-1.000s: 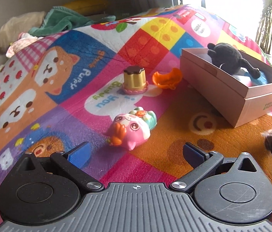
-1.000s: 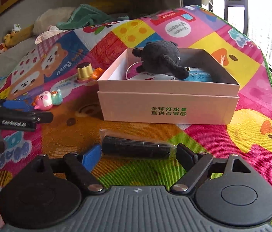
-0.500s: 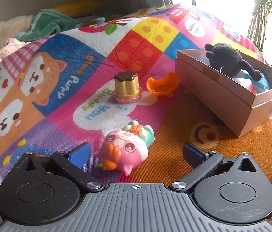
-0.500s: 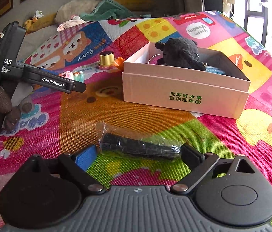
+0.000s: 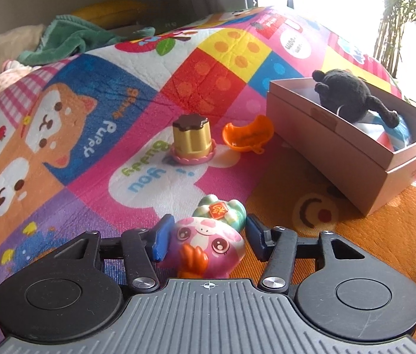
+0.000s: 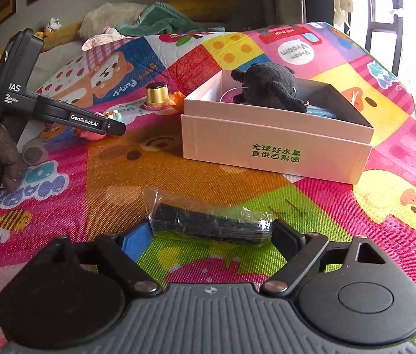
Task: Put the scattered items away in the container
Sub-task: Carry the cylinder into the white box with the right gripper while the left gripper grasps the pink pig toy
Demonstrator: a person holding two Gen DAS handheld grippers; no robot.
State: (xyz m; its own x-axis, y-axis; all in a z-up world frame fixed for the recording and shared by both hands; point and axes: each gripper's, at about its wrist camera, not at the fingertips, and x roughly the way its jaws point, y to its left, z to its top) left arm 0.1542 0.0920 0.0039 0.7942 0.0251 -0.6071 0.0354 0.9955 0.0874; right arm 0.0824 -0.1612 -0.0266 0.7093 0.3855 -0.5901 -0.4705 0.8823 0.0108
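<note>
My left gripper [image 5: 206, 237] has just been closing, and its pads now press both sides of the pink toy [image 5: 208, 243] on the mat [image 5: 95, 183]. Ahead of it stand the pudding toy [image 5: 191, 138] and the orange shell [image 5: 247, 135]; the box [image 5: 340, 150] sits ahead to the right, black plush [image 5: 349, 97] inside. My right gripper [image 6: 208, 234] has also been closing a little: the wrapped black roll [image 6: 210, 224] lies between its pads, but I cannot tell whether they press it.
</note>
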